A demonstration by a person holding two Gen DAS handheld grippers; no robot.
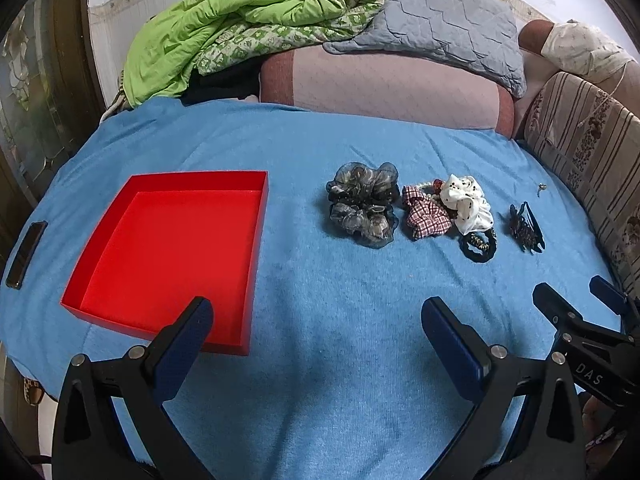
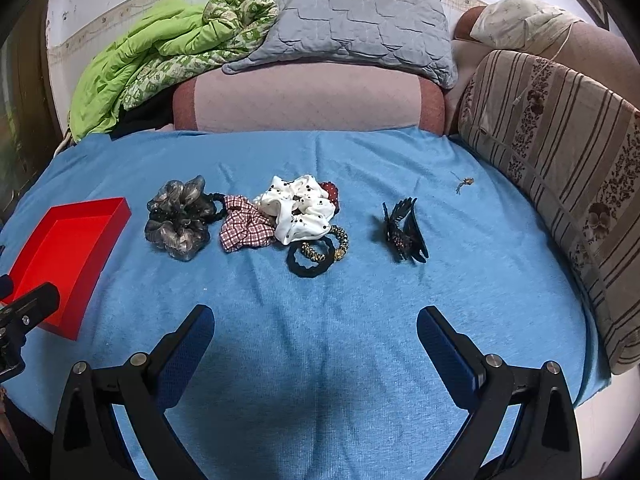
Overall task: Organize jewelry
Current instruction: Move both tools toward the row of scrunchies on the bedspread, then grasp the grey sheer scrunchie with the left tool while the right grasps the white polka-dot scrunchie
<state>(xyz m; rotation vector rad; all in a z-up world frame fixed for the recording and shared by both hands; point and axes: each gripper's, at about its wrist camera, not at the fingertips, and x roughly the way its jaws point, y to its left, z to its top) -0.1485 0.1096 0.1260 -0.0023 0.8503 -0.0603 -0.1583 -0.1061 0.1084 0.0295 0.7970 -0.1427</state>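
Note:
An empty red tray lies on the blue cloth at the left; it also shows in the right wrist view. A grey sheer scrunchie, a red checked scrunchie, a white dotted scrunchie, a black hair tie and a black hair claw lie in a row to its right. A small earring lies further back. My left gripper is open and empty, near the tray's front corner. My right gripper is open and empty, short of the hair tie.
A black phone lies left of the tray. Pillows, a grey quilted cushion and a green blanket pile up at the back. A striped cushion lines the right side.

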